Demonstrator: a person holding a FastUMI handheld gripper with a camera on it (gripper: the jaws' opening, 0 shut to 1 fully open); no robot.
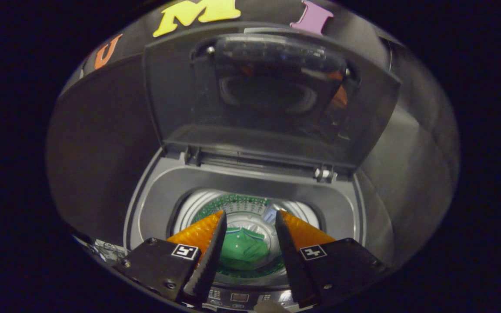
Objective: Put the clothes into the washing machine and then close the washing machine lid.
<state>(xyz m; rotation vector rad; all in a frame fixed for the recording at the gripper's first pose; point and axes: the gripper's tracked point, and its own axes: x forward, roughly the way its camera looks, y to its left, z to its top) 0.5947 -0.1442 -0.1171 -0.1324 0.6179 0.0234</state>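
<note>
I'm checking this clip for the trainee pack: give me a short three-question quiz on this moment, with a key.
1. True or false: the washing machine lid is closed.
2. Where does the green garment lie? A) over the machine's rim B) at the bottom of the drum C) pinched in the gripper
3. Fill in: the gripper's fingers stand ____, with nothing between them.

Key
1. False: the lid stands raised behind the opening.
2. B: it lies down in the drum, seen through the gap between the fingers, beyond them.
3. open
</note>
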